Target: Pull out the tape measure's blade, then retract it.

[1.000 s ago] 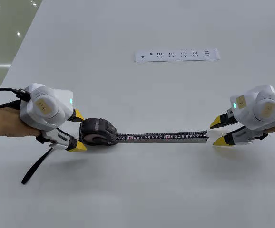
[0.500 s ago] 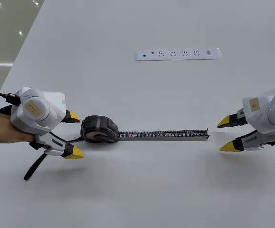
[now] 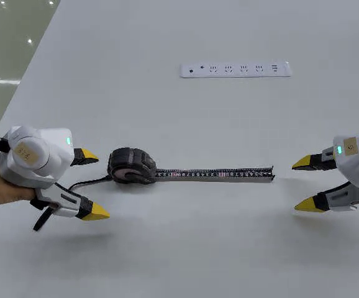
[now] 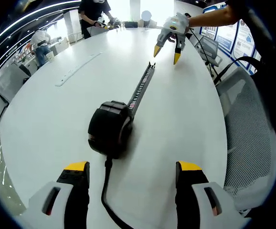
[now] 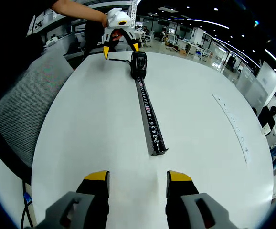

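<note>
Both claws open and empty, with the tape between them and its blade out.

The left claw (image 3: 94, 184) has its jaws spread wide and holds nothing. The case (image 3: 131, 166) lies on the table (image 3: 167, 254) just ahead of its yellow tips, not touching them, and a dark strap (image 3: 87, 182) trails back from the case between the jaws. The blade (image 3: 213, 174) runs flat from the case's far side straight toward the right claw (image 3: 302, 185), and its hooked end stops short of that claw's tips. The right claw's jaws are also parted and grip nothing. A power strip (image 3: 235, 69) lies well off to the left claw's left and the right claw's right.
</note>
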